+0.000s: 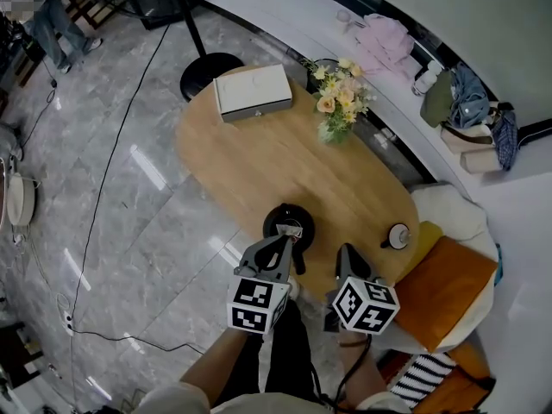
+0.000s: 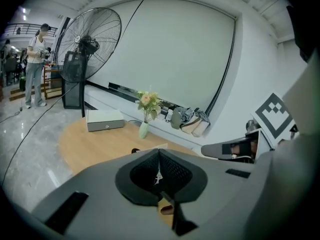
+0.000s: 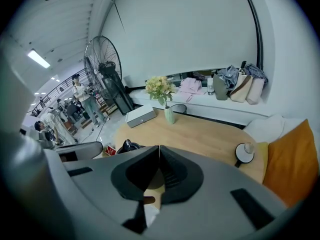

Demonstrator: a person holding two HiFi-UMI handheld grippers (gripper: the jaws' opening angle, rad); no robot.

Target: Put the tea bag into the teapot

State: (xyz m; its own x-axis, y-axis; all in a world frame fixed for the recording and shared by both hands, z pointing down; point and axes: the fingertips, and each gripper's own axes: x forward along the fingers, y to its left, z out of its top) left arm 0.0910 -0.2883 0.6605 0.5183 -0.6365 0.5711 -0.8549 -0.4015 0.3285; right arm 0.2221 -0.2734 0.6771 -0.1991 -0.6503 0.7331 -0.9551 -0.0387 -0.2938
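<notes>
A black teapot stands near the front edge of the oval wooden table. My left gripper is at the pot's near side with its jaws shut. A small white scrap shows between the pads. In the right gripper view a red piece of the tea bag sits at that gripper's tip beside the teapot. My right gripper hovers over the table's edge to the right of the pot. Its jaws meet with nothing showing between them.
A round black-rimmed lid with a knob lies at the table's right end. A vase of flowers and a white box stand at the far end. A floor fan's base is behind the table, and an orange cushion is to my right.
</notes>
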